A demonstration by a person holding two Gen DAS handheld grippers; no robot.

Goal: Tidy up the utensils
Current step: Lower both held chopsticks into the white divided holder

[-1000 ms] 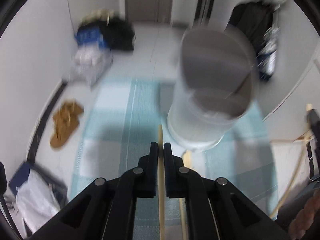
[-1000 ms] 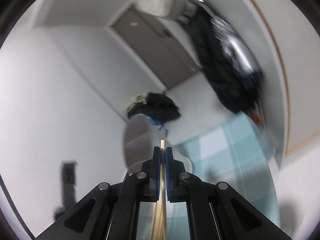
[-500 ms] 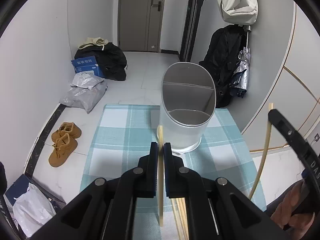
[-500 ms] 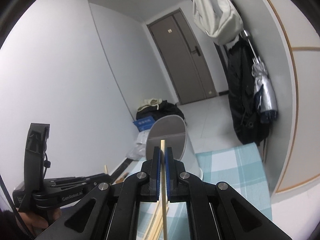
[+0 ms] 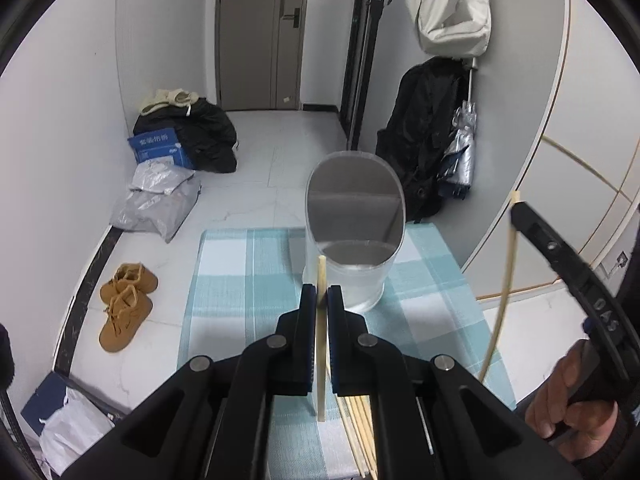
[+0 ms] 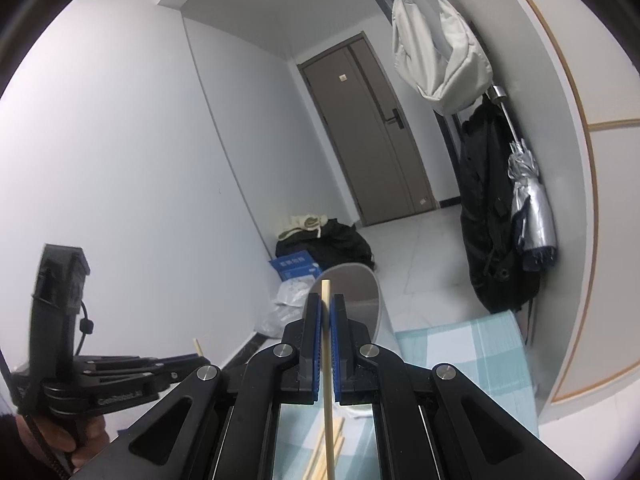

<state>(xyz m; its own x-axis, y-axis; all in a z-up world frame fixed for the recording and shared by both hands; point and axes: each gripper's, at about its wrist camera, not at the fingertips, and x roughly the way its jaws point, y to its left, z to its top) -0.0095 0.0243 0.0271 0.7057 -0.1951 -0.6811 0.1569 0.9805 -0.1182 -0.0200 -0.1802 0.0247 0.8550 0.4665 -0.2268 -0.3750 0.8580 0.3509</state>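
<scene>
Each tool, left tool [image 5: 321, 300] and right tool [image 6: 328, 312], is clamped on one pale wooden chopstick [image 5: 321, 276] short of the empty-looking grey oval holder [image 5: 354, 216], with loose chopsticks [image 5: 360, 420] left on the checked-cloth counter [image 5: 240, 280].

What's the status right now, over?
Left gripper shut on a chopstick. Right gripper shut on another chopstick. Holder upright on the cloth, more chopsticks lying loose. Nothing in the way.
</scene>
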